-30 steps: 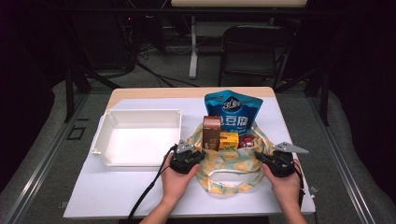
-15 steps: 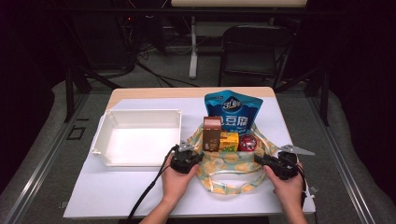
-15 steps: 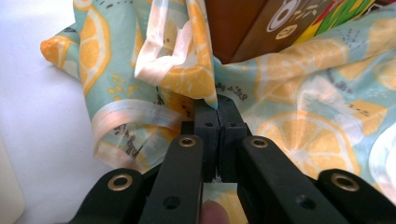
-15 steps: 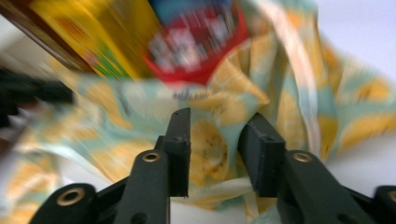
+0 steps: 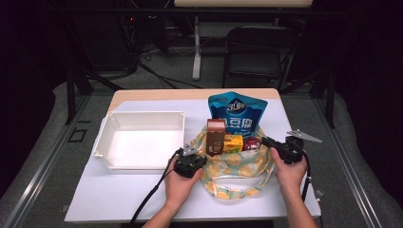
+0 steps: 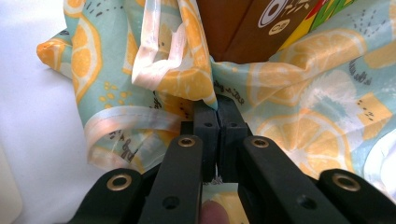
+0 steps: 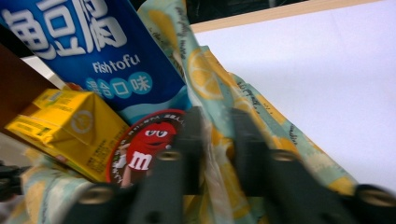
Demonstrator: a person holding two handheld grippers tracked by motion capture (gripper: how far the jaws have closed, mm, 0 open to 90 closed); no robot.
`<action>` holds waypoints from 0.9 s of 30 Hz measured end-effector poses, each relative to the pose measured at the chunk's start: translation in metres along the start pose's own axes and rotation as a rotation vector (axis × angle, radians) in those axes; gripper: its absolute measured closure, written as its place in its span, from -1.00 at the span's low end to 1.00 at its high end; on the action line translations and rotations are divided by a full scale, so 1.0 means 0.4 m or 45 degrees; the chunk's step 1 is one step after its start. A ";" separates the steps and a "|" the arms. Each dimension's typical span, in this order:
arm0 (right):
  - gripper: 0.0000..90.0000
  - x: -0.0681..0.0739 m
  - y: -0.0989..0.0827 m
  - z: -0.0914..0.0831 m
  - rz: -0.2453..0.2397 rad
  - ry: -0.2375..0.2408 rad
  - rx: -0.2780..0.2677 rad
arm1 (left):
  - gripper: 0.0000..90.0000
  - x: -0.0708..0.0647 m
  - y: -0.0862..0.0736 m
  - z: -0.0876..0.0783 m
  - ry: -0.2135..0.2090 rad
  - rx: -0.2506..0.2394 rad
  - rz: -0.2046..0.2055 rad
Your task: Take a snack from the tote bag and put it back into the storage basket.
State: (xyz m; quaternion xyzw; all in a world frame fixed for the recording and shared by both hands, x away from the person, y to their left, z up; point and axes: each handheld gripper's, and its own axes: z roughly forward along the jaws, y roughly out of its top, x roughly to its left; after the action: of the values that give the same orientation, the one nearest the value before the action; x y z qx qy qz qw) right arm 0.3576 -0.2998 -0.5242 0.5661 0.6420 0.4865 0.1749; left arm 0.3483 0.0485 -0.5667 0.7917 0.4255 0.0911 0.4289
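A lemon-print cloth bag (image 5: 233, 176) lies open on the table, with a blue fish tofu pouch (image 5: 236, 116), a brown carton (image 5: 215, 135), a yellow carton (image 5: 233, 142) and a red M&M's pack (image 5: 252, 144) standing on it. My left gripper (image 5: 202, 159) is at the bag's left rim; in the left gripper view it (image 6: 217, 105) is shut on a fold of the bag (image 6: 317, 93). My right gripper (image 5: 265, 140) is at the right rim. Its jaws have just been closing, and the blurred right gripper view shows it (image 7: 217, 121) with the bag's edge (image 7: 210, 79) between them, beside the M&M's pack (image 7: 149, 140).
An empty white tray (image 5: 142, 116) stands left of the bag, close to the left hand. A white sheet (image 5: 119, 194) covers the table. Black cables trail from both grippers toward me. A folding chair (image 5: 259, 47) stands beyond the far edge.
The right hand has shifted a little farther from me along the bag's right side, drawing that rim outward. The left hand and the goods on the bag have stayed put.
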 end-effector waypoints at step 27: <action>0.25 0.023 -0.006 -0.065 -0.177 -0.096 -0.088 | 1.00 0.008 -0.007 -0.009 0.024 0.007 -0.022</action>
State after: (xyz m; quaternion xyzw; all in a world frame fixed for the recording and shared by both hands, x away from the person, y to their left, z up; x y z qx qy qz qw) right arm 0.3334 -0.3025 -0.5109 0.5318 0.6556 0.4733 0.2517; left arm 0.3468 0.0537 -0.5672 0.7881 0.4367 0.0937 0.4236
